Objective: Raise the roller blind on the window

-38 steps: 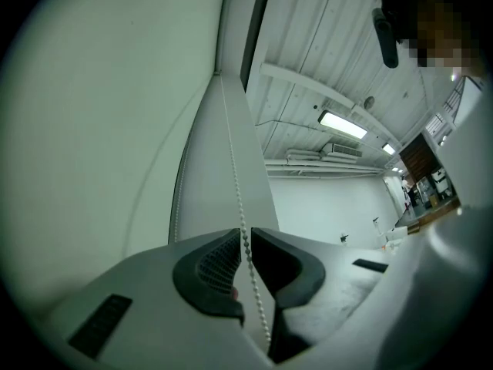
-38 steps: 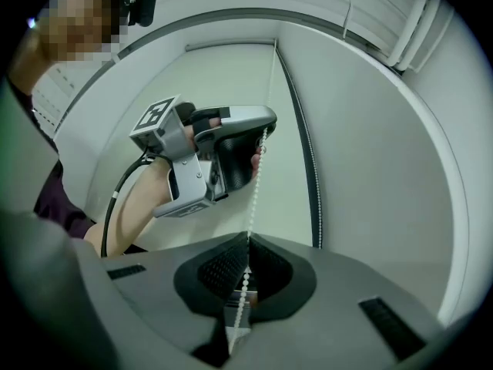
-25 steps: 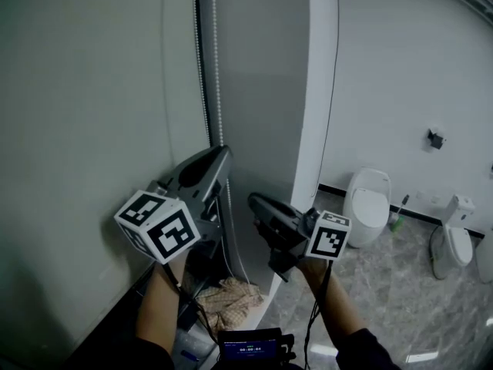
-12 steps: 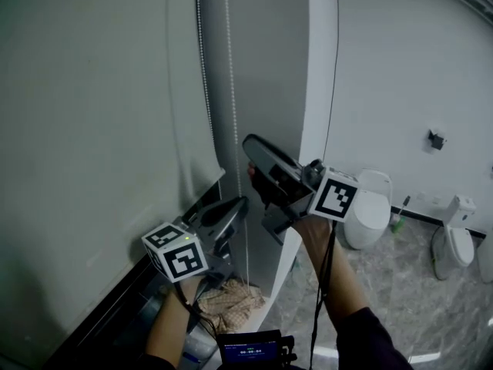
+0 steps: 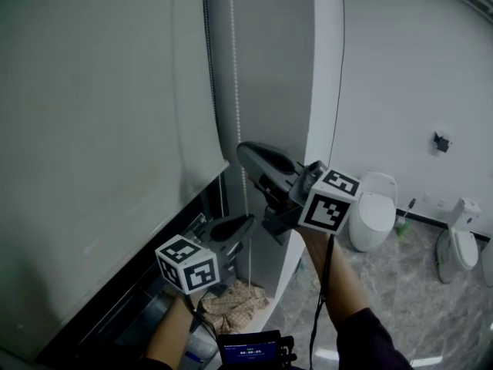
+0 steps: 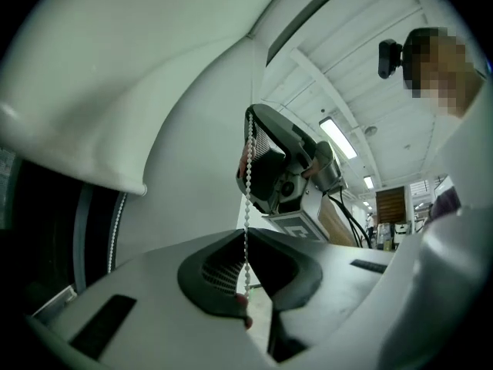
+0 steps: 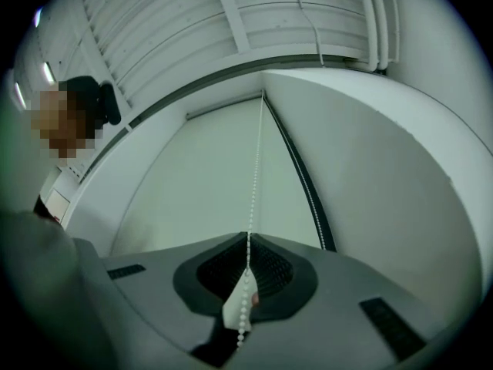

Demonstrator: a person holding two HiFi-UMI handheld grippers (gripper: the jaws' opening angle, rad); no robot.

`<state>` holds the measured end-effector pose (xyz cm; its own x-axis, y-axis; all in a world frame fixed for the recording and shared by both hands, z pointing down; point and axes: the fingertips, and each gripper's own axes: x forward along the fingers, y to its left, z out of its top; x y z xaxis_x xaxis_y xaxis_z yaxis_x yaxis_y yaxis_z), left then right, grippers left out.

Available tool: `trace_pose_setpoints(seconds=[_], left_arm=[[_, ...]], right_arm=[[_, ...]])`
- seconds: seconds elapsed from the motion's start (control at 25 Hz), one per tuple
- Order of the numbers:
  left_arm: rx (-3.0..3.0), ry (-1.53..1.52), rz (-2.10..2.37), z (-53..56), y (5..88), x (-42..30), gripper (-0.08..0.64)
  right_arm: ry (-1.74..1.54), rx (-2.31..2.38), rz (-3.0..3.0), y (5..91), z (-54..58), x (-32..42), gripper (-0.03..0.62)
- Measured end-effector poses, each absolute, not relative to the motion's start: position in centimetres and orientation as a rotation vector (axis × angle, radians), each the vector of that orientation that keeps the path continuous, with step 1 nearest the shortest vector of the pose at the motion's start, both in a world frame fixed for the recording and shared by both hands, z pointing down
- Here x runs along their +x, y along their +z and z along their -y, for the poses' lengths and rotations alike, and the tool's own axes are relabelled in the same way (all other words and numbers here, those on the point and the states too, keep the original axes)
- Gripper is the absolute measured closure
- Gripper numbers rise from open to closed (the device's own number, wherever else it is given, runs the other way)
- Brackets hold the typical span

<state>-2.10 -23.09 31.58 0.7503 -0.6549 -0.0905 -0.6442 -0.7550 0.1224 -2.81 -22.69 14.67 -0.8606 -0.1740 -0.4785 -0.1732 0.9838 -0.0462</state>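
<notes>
The roller blind (image 5: 115, 129), left of us, has lifted since a second ago as our left hand-held gripper (image 5: 245, 223) dropped; it and the right hand-held gripper (image 5: 245, 151) above both clench the bead chain (image 5: 236, 91), seemingly for hand-over-hand pulls.

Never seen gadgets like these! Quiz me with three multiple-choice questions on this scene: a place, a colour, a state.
1. Which tongs grip the bead chain higher up? A left B right C level
2. The chain is: A white B red C black
3. The right tongs are: A wide open B shut on the chain C holding a cup
Answers: 1 B, the head view shows the right tongs above the left tongs. 2 A, its beads look white. 3 B, the jaws meet on the chain.
</notes>
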Motion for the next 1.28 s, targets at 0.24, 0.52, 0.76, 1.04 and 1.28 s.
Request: trace_pose_setpoints(seconds=[0.24, 0.52, 0.76, 1.04, 1.28], left_arm=[[2.915, -0.116, 1.111, 29.2, 32.7, -6.2, 0.54], [2.973, -0.316, 1.216, 28.6, 23.7, -8.0, 0.539], [3.026, -0.374, 1.299, 29.3, 17.8, -7.7, 0.538], [3.046, -0.344, 1.369, 29.6, 17.4, -7.7, 0.54], [3.029, -0.284, 1.378, 29.5, 20.6, -7.3, 0.541]], right_arm=[[0.008, -0.389, -2.701, 18.4, 30.3, -5.9, 0.574], [-0.014, -0.473, -2.819, 24.7, 30.3, -6.0, 0.574], [-0.144, -0.461, -2.824, 29.4, 29.0, -6.2, 0.574], [-0.26, -0.417, -2.824, 35.0, 27.3, -7.1, 0.574], [-0.275, -0.461, -2.875, 38.2, 27.2, -6.7, 0.574]])
